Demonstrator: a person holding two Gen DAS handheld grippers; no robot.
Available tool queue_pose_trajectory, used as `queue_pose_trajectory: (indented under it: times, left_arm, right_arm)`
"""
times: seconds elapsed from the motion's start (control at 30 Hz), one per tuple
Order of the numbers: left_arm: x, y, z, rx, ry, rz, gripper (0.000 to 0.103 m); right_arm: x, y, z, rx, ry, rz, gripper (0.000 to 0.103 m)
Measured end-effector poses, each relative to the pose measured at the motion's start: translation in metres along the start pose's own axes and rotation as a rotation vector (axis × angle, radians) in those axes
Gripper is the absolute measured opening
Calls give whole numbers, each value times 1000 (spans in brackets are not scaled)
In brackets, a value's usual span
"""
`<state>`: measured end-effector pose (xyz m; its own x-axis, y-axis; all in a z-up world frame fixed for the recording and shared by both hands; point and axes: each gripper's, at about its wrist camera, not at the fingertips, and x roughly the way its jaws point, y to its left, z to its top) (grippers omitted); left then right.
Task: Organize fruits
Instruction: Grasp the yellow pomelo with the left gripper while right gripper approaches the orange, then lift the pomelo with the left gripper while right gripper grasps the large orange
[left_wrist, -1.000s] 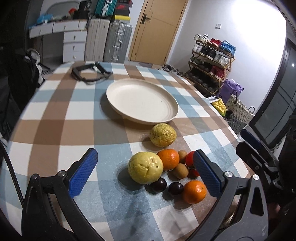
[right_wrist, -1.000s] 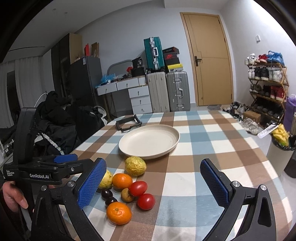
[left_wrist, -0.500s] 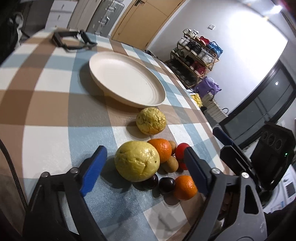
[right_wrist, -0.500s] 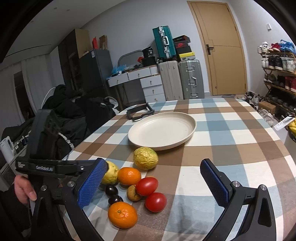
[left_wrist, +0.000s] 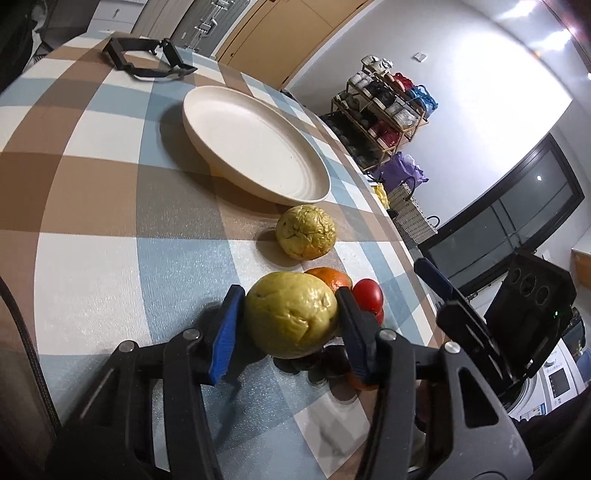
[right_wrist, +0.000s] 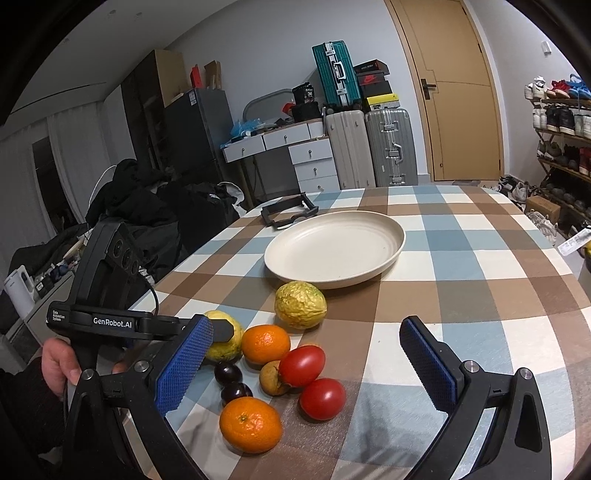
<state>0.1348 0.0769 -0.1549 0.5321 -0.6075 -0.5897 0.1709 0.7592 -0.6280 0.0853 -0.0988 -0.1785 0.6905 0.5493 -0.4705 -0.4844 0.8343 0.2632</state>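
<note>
Jaws of the left gripper (left_wrist: 290, 314) have just been closing and now flank the large yellow-green fruit (left_wrist: 291, 319) on the table (left_wrist: 92, 240), the blue pad on one side and the dark finger on the other lying against its skin, so it looks pinched between them while it sits on the checked cloth. In the right wrist view the person's hand (right_wrist: 59, 363) grips that tool's black handle at the far left, and the same fruit (right_wrist: 221, 338) is half hidden behind the tool's finger. Just right of it lies an orange (right_wrist: 266, 343), with two dark plums (right_wrist: 229, 373) in front of it and a second orange (right_wrist: 250, 424) nearest the camera. A small brown fruit (right_wrist: 271, 378) touches the upper of two red tomatoes (right_wrist: 302, 365). Behind the cluster, a little apart, a wrinkled yellow fruit (right_wrist: 300, 304) sits just in front of the cream plate (right_wrist: 391, 229), which holds nothing. A black frame-like object (right_wrist: 288, 214) lies beyond the plate near the table's far edge. Jaws of the right gripper (right_wrist: 314, 373) stand spread wide above the near tomatoes, pinching nothing, their blue pads well apart on either side.
</note>
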Motion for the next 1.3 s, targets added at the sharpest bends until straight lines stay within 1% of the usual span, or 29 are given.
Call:
queue_pose_trajectory:
  times: [0.17, 0.27, 0.3, 0.37, 0.43, 0.5, 0.73, 0.87, 0.93, 1.0, 1.03, 1.07, 1.1, 1.13, 1.17, 1.2, 1.23, 1.27, 1.3]
  left_arm:
    - [-7, 0, 3, -8, -22, 0, 48]
    - [-13, 0, 5, -8, -40, 3, 48]
    - [-17, -1, 1, -8, -46, 3, 48]
    - [-23, -2, 4, -7, -59, 5, 48]
    - [-31, -4, -3, -4, -71, 7, 48]
    - [-37, -5, -3, 0, -79, 9, 48]
    - [-53, -9, -7, 3, -106, 15, 48]
    - [-63, -12, -10, 8, -119, 23, 48]
    - [-67, -13, -11, 8, -125, 27, 48]
    - [-71, -13, -12, 6, -131, 31, 48]
    - [-73, -13, -12, 4, -134, 32, 48]
    - [-76, -14, -13, 5, -138, 33, 48]
    - [-77, -14, -13, 6, -140, 34, 48]
    - [-78, -15, -14, 7, -141, 37, 48]
    - [-80, -16, -15, 9, -141, 39, 48]
    - [-82, -18, -16, 13, -142, 41, 48]
    - [-82, -20, -17, 16, -144, 43, 48]
    - [-85, -22, -18, 20, -149, 46, 48]
    - [-86, -23, -18, 22, -151, 47, 48]
  right_arm:
    - [-9, 9, -6, -15, 3, 20, 103]
    - [-16, 17, -13, -46, 7, 20, 103]
    - [-18, 21, -16, -58, 8, 17, 103]
    - [-21, 27, -21, -69, 23, 28, 103]
    - [-23, 35, -28, -82, 40, 45, 103]
    - [-24, 42, -35, -102, 52, 45, 103]
    - [-18, 63, -52, -193, 98, 17, 103]
    - [-12, 67, -57, -216, 114, -14, 98]
    - [-8, 67, -58, -221, 130, -31, 94]
    - [-5, 66, -58, -221, 139, -41, 86]
    - [-4, 66, -58, -220, 143, -45, 85]
    - [-3, 66, -57, -217, 150, -51, 81]
    - [-1, 64, -57, -213, 155, -56, 75]
    - [1, 63, -56, -209, 158, -59, 72]
    - [1, 62, -56, -207, 162, -62, 65]
    - [3, 61, -56, -202, 169, -69, 50]
    - [4, 60, -56, -194, 177, -73, 44]
    - [4, 57, -56, -184, 179, -81, 43]
    - [3, 54, -55, -162, 178, -66, 42]
